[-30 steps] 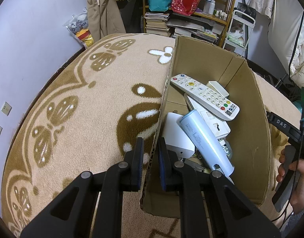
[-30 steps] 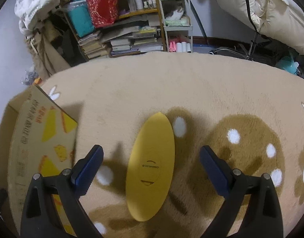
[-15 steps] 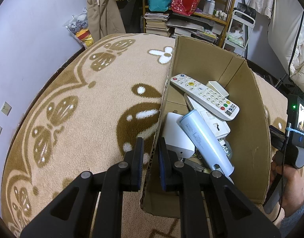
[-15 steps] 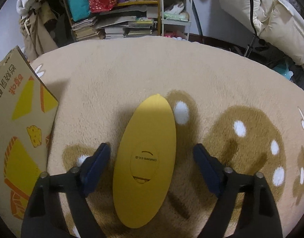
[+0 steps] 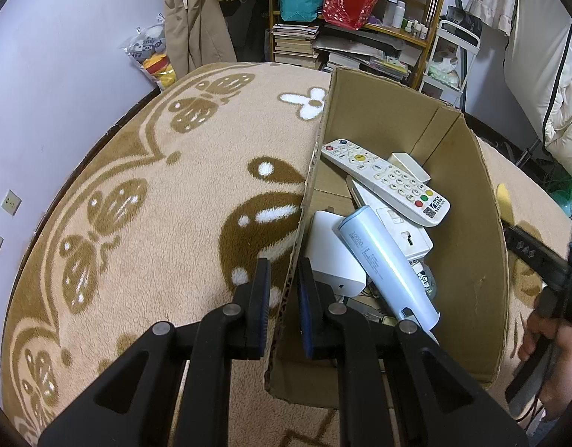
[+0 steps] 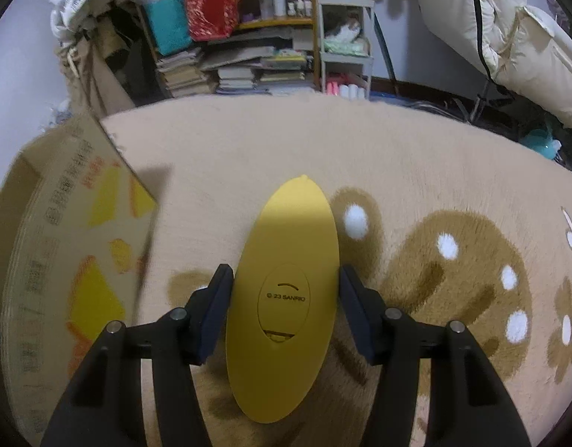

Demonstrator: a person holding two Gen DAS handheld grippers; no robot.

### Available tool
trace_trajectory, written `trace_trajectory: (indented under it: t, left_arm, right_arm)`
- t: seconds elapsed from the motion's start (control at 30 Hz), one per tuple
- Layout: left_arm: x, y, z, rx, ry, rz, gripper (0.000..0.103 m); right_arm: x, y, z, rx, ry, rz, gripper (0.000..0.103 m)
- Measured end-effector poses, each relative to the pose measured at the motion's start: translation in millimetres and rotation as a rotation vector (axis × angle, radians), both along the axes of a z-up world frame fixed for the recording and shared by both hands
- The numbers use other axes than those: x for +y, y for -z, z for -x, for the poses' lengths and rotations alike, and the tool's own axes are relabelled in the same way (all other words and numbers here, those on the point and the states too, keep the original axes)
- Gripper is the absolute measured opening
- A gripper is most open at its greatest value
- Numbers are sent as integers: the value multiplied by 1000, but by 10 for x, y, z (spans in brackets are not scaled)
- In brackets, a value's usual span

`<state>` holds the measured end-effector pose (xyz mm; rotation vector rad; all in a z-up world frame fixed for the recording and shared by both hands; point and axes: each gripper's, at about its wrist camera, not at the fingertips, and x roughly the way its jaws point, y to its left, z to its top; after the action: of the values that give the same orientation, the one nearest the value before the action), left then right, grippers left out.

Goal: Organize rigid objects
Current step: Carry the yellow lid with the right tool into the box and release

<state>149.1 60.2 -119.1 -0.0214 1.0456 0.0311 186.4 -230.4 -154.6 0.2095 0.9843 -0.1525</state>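
Since the right gripper [image 6: 286,298] clamps only the curved edges of the yellow oval case [image 6: 286,294] above the rug [image 6: 416,171] while the left gripper [image 5: 282,290] pinches the cardboard box [image 5: 468,223] wall, the slick shell could squirt out mid-carry.

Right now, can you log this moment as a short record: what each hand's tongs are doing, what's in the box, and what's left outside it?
left tongs: shut on the near wall of the cardboard box
right tongs: closed against both sides of the yellow oval piece
box contents: white remote, pale blue tube, white block, other white items underneath
outside box: yellow oval piece, to the box's right
surface: tan patterned rug
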Motion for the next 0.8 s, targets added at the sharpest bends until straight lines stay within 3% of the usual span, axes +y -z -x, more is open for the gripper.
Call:
trace_trajectory:
  t: [0.37, 0.63, 0.8]
  left_arm:
    - [0, -1, 0, 0, 0, 1, 13]
    - [3, 1, 1, 0, 0, 1, 13]
    - [6, -1, -3, 0, 0, 1, 13]
  right_arm:
    - [265, -713, 66, -191, -101, -126, 62]
    - [649, -1050, 101, -267, -214, -181, 62]
    - [919, -1094, 109, -266, -293, -208, 62]
